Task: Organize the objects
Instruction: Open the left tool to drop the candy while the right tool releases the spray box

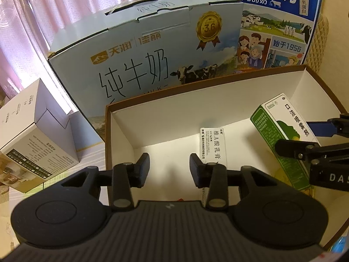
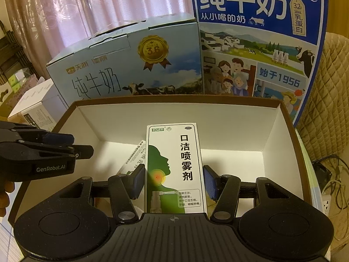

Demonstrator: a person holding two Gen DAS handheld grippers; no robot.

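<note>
An open cardboard box [image 1: 174,96] [image 2: 174,99] with a brown rim and white inside lies in front of both grippers. My right gripper [image 2: 174,183] [image 1: 301,137] is shut on a tall white-and-green spray box [image 2: 174,166] [image 1: 281,120], held tilted over the box's right half. A small white ointment box [image 1: 212,144] [image 2: 134,155] lies on the box floor, just right of my left gripper's right finger. My left gripper [image 1: 169,163] [image 2: 82,145] hangs over the box's left half, open, with nothing between its fingers.
A light-blue milk carton [image 1: 141,50] [image 2: 122,65] and a taller dark-blue milk carton [image 1: 279,21] [image 2: 261,43] stand right behind the open box. A white appliance box [image 1: 32,135] sits at left. A power strip [image 2: 326,203] with cables lies at right, by a quilted cushion [image 2: 327,87].
</note>
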